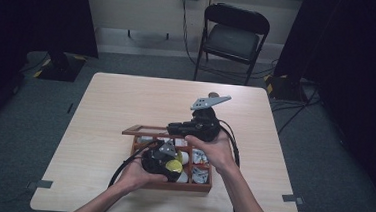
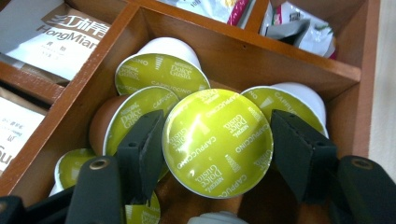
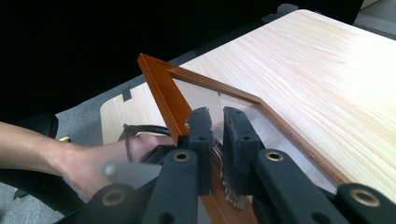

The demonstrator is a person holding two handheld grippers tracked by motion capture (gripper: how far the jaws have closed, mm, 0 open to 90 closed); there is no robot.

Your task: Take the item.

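Wooden box (image 1: pixel 205 186) at six o'clock on the table (image 1: pixel 115 111), compartments packed with sachets and green-lidded capsules. Left gripper (image 2: pixel 217 144) clamped on one capsule (image 2: pixel 217 142) in the near compartment; right gripper (image 3: pixel 217 140) clenched on the raised glass lid (image 3: pixel 161 88).

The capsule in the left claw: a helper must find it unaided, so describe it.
On the table stands a wooden box with its lid held open. One compartment holds green-foiled capsules; the capsule sits topmost, its foil facing up, between the left claw pads.
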